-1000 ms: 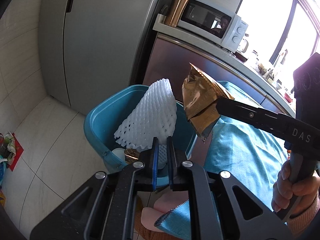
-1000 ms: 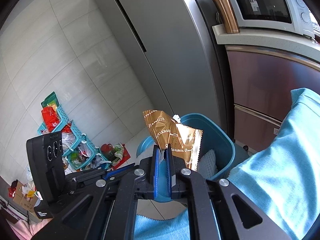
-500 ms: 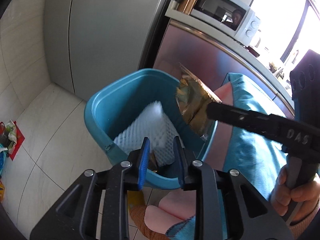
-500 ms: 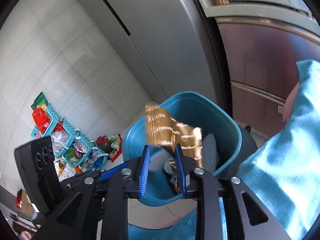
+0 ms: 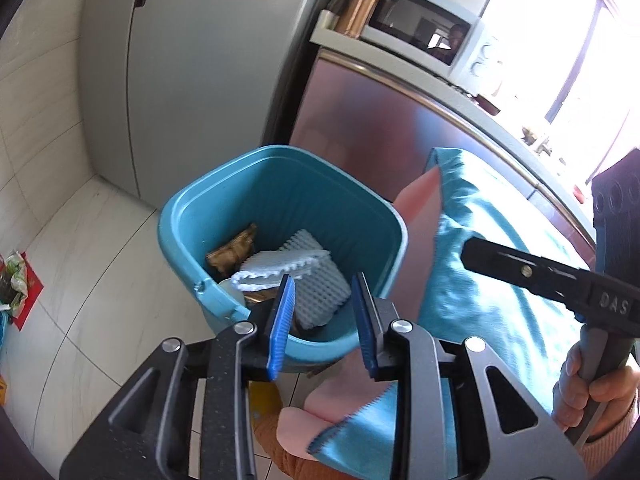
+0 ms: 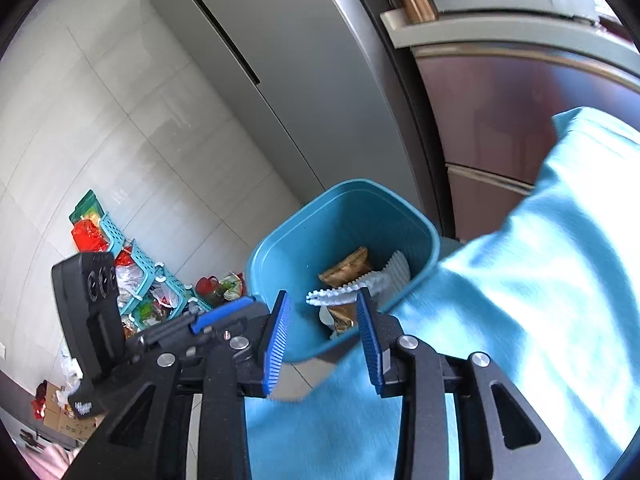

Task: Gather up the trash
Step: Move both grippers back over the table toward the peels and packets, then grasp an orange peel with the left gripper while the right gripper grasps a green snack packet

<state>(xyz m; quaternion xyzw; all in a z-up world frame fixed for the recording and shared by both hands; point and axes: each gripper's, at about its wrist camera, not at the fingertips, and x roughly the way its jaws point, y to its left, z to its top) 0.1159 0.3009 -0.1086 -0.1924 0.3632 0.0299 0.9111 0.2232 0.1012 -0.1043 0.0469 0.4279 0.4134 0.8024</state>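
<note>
A teal trash bin [image 5: 192, 208] [image 6: 280, 248] stands on the floor beside the table. Inside it lie the white foam fruit net [image 5: 308, 280] [image 6: 394, 270] and the gold snack wrapper [image 5: 232, 250] [image 6: 348, 268]. My left gripper [image 5: 323, 312] hangs just above the bin's near rim, its jaws opening, with nothing between the blue pads. My right gripper [image 6: 323, 324] also hovers over the bin, jaws opening and empty. In the left wrist view the right gripper's finger [image 5: 532, 268] reaches in from the right, a hand [image 5: 592, 392] on its handle.
A light-blue cloth [image 5: 488, 264] [image 6: 520, 300] covers the table by the bin. A grey fridge [image 5: 192, 60], a steel cabinet [image 5: 380, 128] with a microwave [image 5: 424, 32] and a copper tumbler [image 5: 364, 0] stand behind. Teal baskets of packets [image 6: 136, 276] sit on the tiled floor.
Both grippers opened over the bin. The foam net dropped from the left one and the gold wrapper from the right one; both now lie inside the bin.
</note>
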